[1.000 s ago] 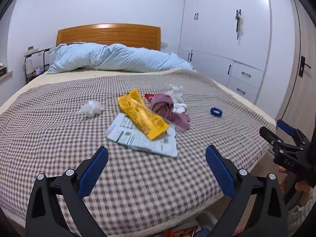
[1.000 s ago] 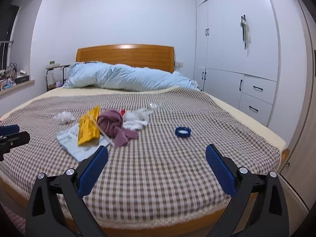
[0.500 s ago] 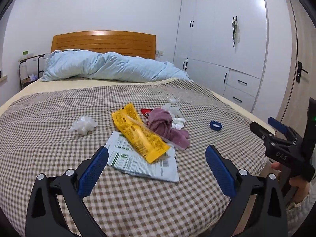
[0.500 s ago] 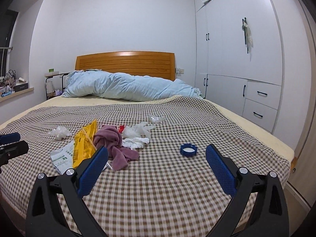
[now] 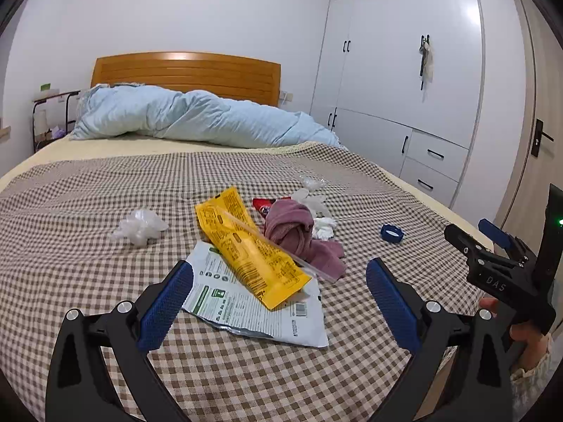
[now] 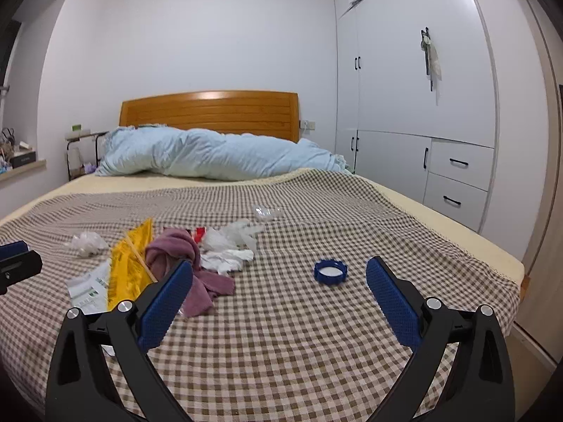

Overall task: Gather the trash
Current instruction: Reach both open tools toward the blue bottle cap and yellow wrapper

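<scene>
Trash lies on the checked bedspread [image 5: 105,281]: a yellow wrapper [image 5: 246,246] on a white printed bag [image 5: 253,309], a crumpled clear plastic wad [image 5: 140,227], a red wrapper [image 5: 262,204], white tissues [image 5: 322,227] and a blue cap [image 5: 391,234]. A mauve cloth [image 5: 299,235] sits among them. My left gripper [image 5: 279,299] hovers open just above the white bag. My right gripper [image 6: 279,299] is open near the bed's foot, with the blue cap [image 6: 329,271] just beyond its fingers. The right gripper [image 5: 489,242] also shows at the left wrist view's right edge, in a hand.
A light blue duvet [image 6: 211,156] is heaped against the wooden headboard [image 6: 211,109]. White wardrobes with drawers [image 6: 440,123] line the right wall. A bedside shelf [image 6: 77,140] stands at the back left. A door [image 5: 542,140] is at the far right.
Both grippers have moved forward and lower over the bed, so the trash looks closer. Both stay open and hold nothing.
</scene>
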{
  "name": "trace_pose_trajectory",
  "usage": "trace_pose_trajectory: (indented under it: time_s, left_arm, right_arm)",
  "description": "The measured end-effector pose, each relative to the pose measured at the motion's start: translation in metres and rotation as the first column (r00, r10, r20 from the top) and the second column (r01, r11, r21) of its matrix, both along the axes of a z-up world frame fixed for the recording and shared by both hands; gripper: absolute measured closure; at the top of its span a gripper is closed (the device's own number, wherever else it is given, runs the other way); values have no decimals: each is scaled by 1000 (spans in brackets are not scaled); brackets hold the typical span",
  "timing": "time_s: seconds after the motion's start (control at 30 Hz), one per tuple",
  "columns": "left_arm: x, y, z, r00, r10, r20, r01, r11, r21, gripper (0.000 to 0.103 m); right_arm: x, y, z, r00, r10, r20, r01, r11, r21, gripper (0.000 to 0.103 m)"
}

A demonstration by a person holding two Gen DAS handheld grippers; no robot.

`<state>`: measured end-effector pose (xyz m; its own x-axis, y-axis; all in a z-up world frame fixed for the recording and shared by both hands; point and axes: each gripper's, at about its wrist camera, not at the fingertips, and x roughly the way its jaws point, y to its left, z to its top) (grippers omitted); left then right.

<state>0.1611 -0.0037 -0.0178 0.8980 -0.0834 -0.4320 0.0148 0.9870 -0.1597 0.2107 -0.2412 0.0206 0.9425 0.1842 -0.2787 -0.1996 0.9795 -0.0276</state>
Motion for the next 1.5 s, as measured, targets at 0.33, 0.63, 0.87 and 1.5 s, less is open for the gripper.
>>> trace_pose_trajectory:
  time_s: [0.33, 0.63, 0.87, 1.5]
  left_arm:
    - [3, -6, -12, 1000, 15, 3, -15, 1000, -8, 8]
    - [5, -10, -6, 1000, 4, 22, -3, 998, -60, 8]
    - [13, -6, -8, 1000, 25, -2, -25, 997, -69, 8]
    - [52, 7, -2, 997, 74, -23, -75, 997, -30, 8]
  right_arm:
    - [-2, -6, -14, 999, -29, -43, 30, 1000, 10, 8]
    - [4, -10, -15, 992, -50, -116, 56, 997, 47, 8]
    - [2, -16, -10, 990, -49, -134, 58, 996, 64, 8]
    - [55, -32, -7, 972, -78, -220, 98, 992, 82, 8]
